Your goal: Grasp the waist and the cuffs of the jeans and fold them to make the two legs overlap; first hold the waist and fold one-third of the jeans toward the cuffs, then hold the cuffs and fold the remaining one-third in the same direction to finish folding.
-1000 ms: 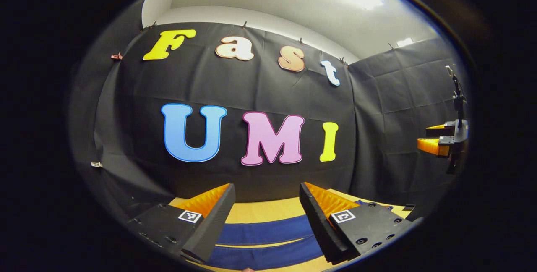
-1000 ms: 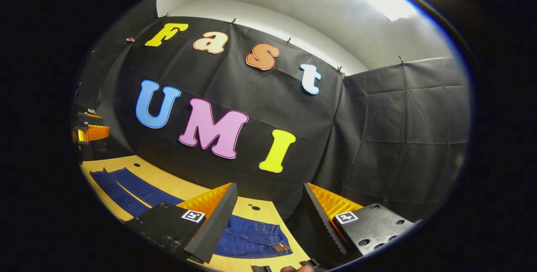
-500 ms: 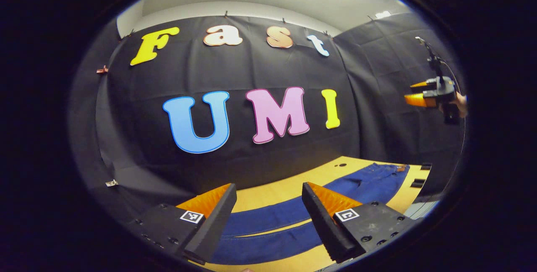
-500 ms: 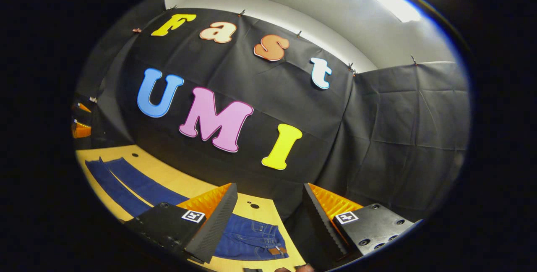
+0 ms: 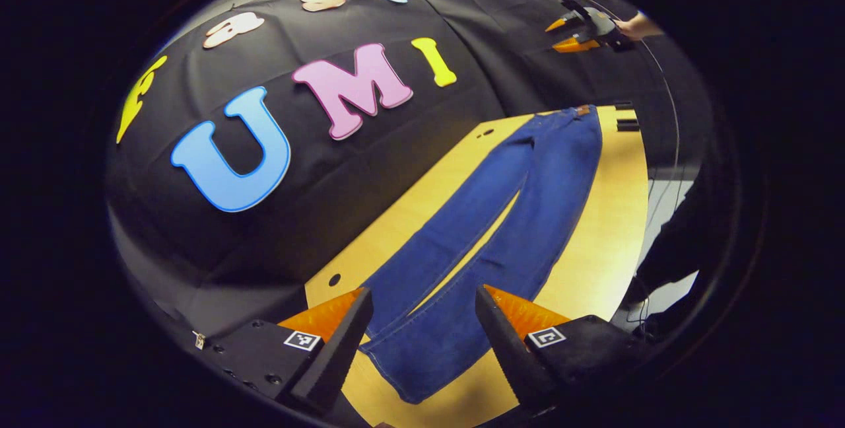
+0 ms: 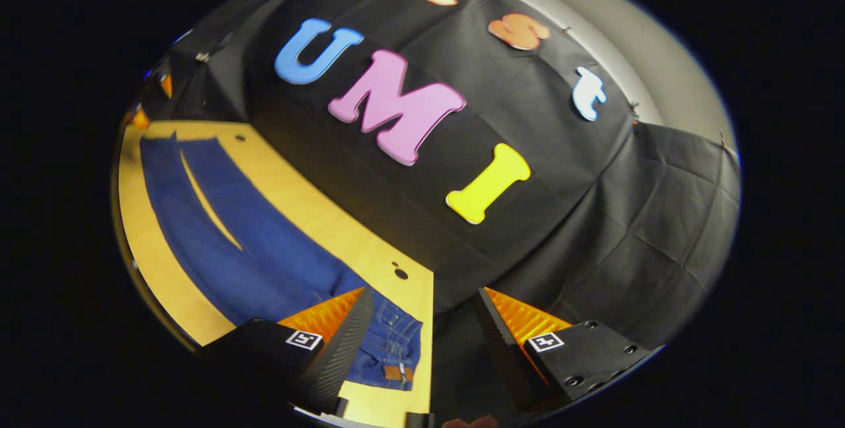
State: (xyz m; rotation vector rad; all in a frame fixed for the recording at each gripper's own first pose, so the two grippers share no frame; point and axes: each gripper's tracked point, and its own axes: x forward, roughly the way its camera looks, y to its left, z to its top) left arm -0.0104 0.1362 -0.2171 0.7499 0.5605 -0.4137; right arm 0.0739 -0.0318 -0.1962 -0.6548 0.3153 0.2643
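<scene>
**Jeans flat on desk, both grippers spread above opposite ends**

Black cloth walls around a pale wooden desk (image 5: 614,230), lit from above. Blue jeans (image 5: 502,216) spread flat along the desk, legs side by side with a narrow sliver of wood between them, lying lengthwise from one end of the desk to the other. Cuffs (image 5: 409,362) near the desk end below the left gripper (image 5: 422,322); waist (image 6: 393,349) close to the opposite end, just beside the desk edge, with a brown patch on the waistband. Small round holes in the desk along the wall-side edge, beside the near leg.

From the left gripper view: fingers spread wide, nothing between them, held above the cuffs and apart from the cloth. Farther off, above the waist end of the desk, the right gripper held by a hand (image 5: 637,25), a thin cable trailing down from it.

From the right gripper view: right gripper (image 6: 422,329) wide apart as well, gripping nothing, raised over the waist corner of the desk; one finger across the denim in the picture, contact impossible to tell. Legs stretching away toward the far end of the desk.
</scene>
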